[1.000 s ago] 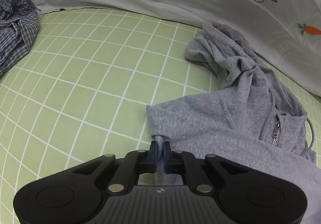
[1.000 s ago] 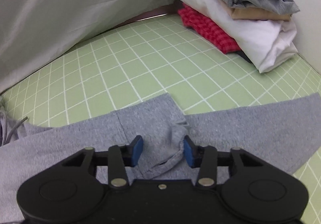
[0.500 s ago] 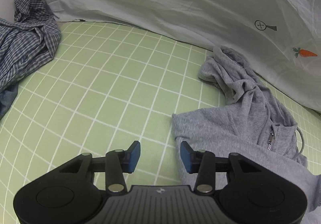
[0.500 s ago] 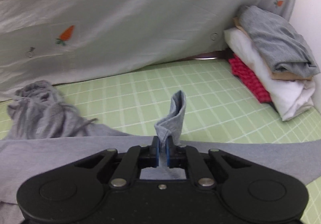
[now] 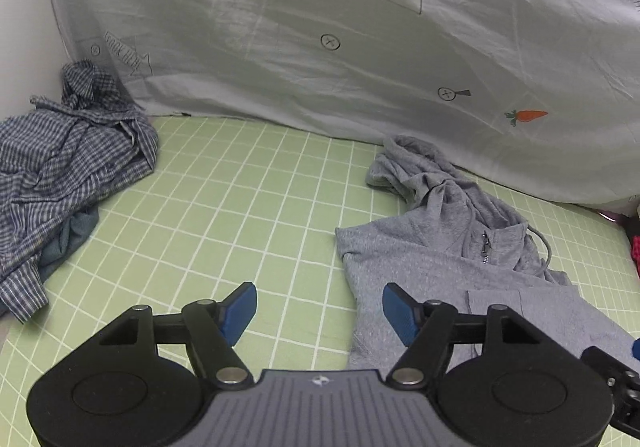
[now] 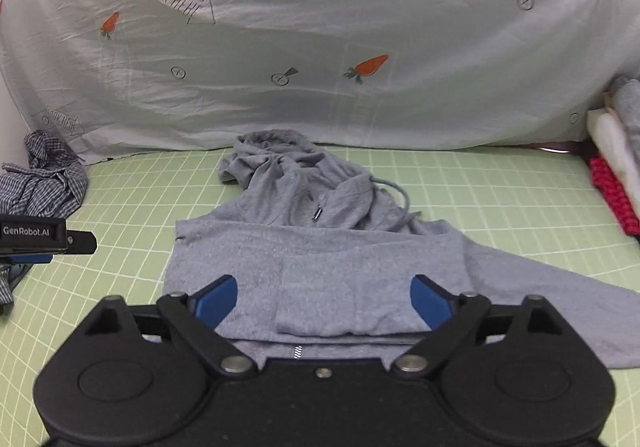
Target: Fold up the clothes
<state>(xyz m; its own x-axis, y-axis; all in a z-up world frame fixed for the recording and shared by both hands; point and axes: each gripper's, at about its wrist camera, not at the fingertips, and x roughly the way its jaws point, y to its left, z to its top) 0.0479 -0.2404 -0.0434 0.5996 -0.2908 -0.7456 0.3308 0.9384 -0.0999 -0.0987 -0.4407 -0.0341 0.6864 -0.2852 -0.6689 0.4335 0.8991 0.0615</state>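
Note:
A grey zip hoodie [image 6: 320, 247] lies on the green grid mat [image 6: 480, 191], hood toward the back, one sleeve folded across its body and the other stretching out to the right. The right wrist view has my right gripper [image 6: 324, 303] above the folded sleeve, jaws opening wide, nothing pinched. In the left wrist view the hoodie [image 5: 440, 247] is to the right. My left gripper [image 5: 320, 313] hangs over its left edge and the mat, jaws opening, nothing between them. The left gripper's body [image 6: 36, 235] shows at the left edge of the right wrist view.
A crumpled blue checked shirt [image 5: 72, 159] lies at the left of the mat. A stack of folded clothes [image 6: 616, 151], with a red checked piece low in it, sits at the right edge. A white printed sheet [image 6: 320, 27] hangs behind the mat.
Both grippers let go of the grey hoodie and opened. Both have pulled up and back. The sleeve my right gripper held up half a second ago now lies flat across the body.

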